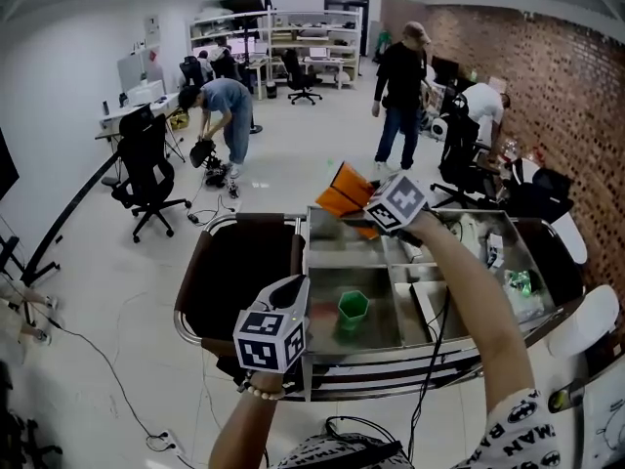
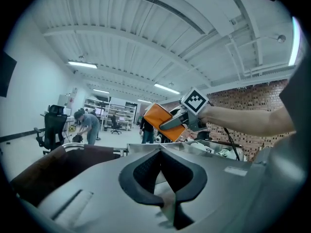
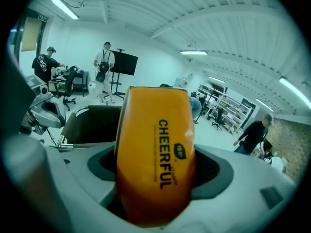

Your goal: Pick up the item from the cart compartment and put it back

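Bright workshop all around: pale floor, an office chair (image 1: pixel 146 169), shelving along the far wall, brick on the right, a bending person (image 1: pixel 225 106) and a standing person (image 1: pixel 400 76) farther back. Close below, a steel cart (image 1: pixel 391 348) split into compartments, with a green cup (image 1: pixel 353 307) upright in the big near one. Grips an orange pack (image 1: pixel 342 191) in the right gripper (image 1: pixel 363 206), up in the air over the cart's far left corner and clear of every compartment. Shows, in the right gripper view, both jaws spread wide and pressed against two opposite sides of the pack, filling the whole gap, with the near end sunk deep between them toward the camera and the far end jutting out past the tips. Runs lengthwise along the jaws, straight out from the gripper, with the black word CHEERFUL printed along that same long axis. Points, from the head view, away from the wearer and leftward toward the open floor; from the left gripper view, slants leftward and somewhat down, with one grey finger laid across its face. Holds the left gripper (image 1: pixel 293 291) low by the cart's near left corner, well apart from the pack, jaws drawn together with nothing between them.
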`<act>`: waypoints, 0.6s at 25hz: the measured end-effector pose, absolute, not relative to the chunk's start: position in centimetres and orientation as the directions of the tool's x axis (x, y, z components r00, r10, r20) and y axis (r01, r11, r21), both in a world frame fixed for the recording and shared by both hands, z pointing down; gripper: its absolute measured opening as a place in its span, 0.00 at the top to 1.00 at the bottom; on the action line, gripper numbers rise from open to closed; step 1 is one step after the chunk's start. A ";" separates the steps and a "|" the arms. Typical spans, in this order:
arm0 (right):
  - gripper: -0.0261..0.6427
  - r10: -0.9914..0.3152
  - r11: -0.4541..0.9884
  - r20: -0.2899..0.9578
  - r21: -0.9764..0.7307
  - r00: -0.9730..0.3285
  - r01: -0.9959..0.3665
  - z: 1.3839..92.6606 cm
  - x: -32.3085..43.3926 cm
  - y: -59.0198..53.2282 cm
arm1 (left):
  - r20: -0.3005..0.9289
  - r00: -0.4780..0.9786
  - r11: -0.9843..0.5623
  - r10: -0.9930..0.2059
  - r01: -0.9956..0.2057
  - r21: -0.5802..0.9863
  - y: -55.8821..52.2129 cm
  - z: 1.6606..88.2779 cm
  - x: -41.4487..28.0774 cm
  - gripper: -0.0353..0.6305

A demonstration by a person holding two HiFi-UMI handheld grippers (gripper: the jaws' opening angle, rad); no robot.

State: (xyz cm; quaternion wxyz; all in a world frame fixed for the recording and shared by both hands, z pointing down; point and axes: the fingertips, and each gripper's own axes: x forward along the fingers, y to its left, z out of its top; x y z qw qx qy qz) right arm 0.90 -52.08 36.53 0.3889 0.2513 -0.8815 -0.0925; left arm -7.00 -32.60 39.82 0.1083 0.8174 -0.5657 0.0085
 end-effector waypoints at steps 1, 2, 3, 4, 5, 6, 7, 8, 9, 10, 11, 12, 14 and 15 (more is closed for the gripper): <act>0.34 -0.497 0.867 0.654 0.351 -0.570 -0.354 37.3 0.7 -52.3 | 0.137 0.359 -0.335 -0.923 -0.927 0.168 -32.8 39.9 -6.9 0.94; 0.34 -0.479 0.877 0.671 0.342 -0.567 -0.337 38.2 0.7 -52.6 | 0.138 0.358 -0.334 -0.924 -0.928 0.168 -32.9 40.0 -6.7 0.94; 0.34 -0.460 0.887 0.687 0.332 -0.563 -0.320 39.2 0.6 -52.9 | 0.138 0.355 -0.331 -0.925 -0.929 0.167 -33.1 40.0 -6.6 0.94; 0.34 -0.442 0.897 0.703 0.322 -0.558 -0.304 40.1 0.6 -53.1 | 0.138 0.351 -0.327 -0.926 -0.930 0.166 -33.2 40.1 -6.6 0.94; 0.34 -0.424 0.905 0.718 0.313 -0.552 -0.289 41.0 0.6 -53.4 | 0.137 0.346 -0.322 -0.928 -0.932 0.167 -33.3 40.2 -6.7 0.94; 0.34 -0.408 0.912 0.733 0.304 -0.545 -0.274 41.8 0.6 -53.6 | 0.136 0.341 -0.317 -0.930 -0.933 0.169 -33.4 40.2 -6.7 0.94; 0.34 -0.394 0.919 0.747 0.298 -0.536 -0.259 42.6 0.6 -53.8 | 0.134 0.337 -0.313 -0.932 -0.934 0.171 -33.5 40.2 -6.8 0.94; 0.34 -0.381 0.924 0.760 0.294 -0.527 -0.244 43.3 0.6 -54.0 | 0.132 0.334 -0.310 -0.933 -0.935 0.174 -33.6 40.2 -6.8 0.94; 0.34 -0.369 0.929 0.772 0.291 -0.518 -0.229 43.9 0.7 -54.1 | 0.131 0.333 -0.308 -0.934 -0.935 0.176 -33.7 40.2 -6.8 0.94; 0.34 -0.359 0.933 0.783 0.290 -0.508 -0.212 44.4 0.7 -54.3 | 0.130 0.331 -0.307 -0.935 -0.935 0.177 -33.8 40.3 -6.8 0.94; 0.34 -0.349 0.937 0.793 0.289 -0.499 -0.196 45.0 0.7 -54.4 | 0.129 0.328 -0.304 -0.936 -0.936 0.177 -33.9 40.3 -6.8 0.94; 0.34 -0.338 0.941 0.803 0.286 -0.490 -0.179 45.5 0.7 -54.6 | 0.127 0.325 -0.301 -0.937 -0.937 0.177 -34.0 40.4 -6.8 0.94; 0.34 -0.317 0.948 0.823 0.279 -0.471 -0.151 46.6 0.7 -54.8 | 0.122 0.317 -0.294 -0.940 -0.939 0.177 -34.2 40.4 -6.8 0.94; 0.34 -0.309 0.951 0.833 0.275 -0.459 -0.141 47.3 0.8 -55.0 | 0.119 0.314 -0.291 -0.942 -0.940 0.177 -34.3 40.3 -6.8 0.94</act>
